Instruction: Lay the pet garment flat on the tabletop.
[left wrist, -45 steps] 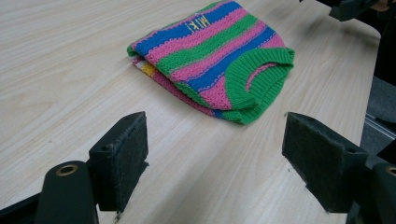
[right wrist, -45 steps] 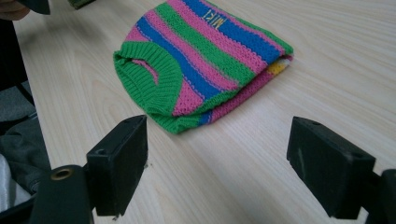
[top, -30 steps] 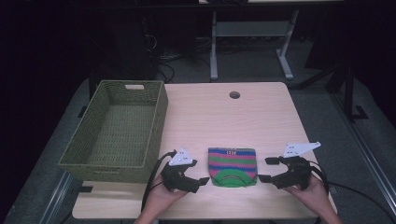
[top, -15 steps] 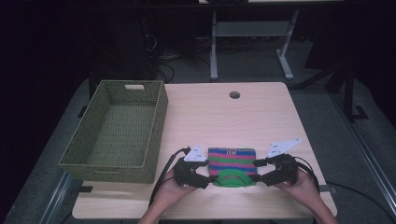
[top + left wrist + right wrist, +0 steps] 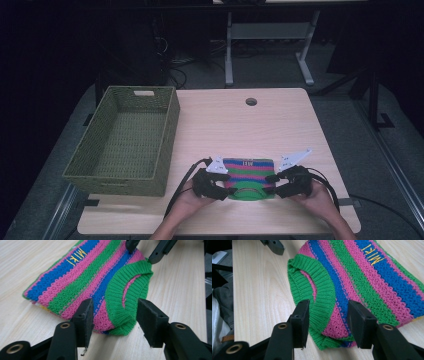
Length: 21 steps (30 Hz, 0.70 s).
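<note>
Striped knit sweater (image 5: pixel 248 177) lay flat beside the basket (image 5: pixel 125 142); left gripper (image 5: pixel 113 315) and right gripper (image 5: pixel 327 315) straddled its corners, jaws closing, not yet pinching.

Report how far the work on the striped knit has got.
Done: both grippers have come in to the striped knit on the table. In hand: left gripper and right gripper straddle its green-collar corners, jaws just closing, pads not visibly pressing. Left: grip and lift; the green basket may be its destination.
</note>
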Each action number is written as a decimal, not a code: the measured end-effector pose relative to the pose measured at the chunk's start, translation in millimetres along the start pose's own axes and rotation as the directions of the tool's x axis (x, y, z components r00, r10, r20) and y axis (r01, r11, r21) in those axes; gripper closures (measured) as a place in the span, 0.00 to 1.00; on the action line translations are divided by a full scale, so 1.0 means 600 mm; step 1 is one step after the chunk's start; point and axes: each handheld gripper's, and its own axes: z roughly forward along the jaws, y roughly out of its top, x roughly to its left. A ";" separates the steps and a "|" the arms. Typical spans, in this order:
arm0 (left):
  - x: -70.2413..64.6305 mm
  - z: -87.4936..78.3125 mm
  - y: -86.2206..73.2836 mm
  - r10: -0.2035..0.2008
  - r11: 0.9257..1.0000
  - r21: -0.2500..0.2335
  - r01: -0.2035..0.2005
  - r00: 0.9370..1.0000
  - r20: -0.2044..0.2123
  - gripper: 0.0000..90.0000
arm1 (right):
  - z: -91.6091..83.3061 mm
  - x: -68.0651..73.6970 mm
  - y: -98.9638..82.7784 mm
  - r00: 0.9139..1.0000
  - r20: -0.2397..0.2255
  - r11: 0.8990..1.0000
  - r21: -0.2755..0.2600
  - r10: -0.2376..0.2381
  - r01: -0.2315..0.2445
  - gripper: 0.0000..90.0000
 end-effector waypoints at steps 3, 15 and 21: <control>0.001 0.007 0.005 0.001 1.000 0.006 -0.001 1.000 0.004 0.57 | 0.001 0.001 -0.001 1.000 0.000 1.000 0.003 0.005 -0.005 0.60; -0.004 0.031 0.006 0.031 0.998 0.062 -0.032 0.999 0.014 0.60 | 0.005 0.007 -0.016 1.000 0.004 1.000 0.013 -0.011 0.011 0.65; -0.006 0.029 -0.001 0.027 0.998 0.055 -0.028 0.999 0.019 0.60 | 0.009 0.015 -0.014 0.998 0.042 0.999 0.035 -0.042 0.041 0.71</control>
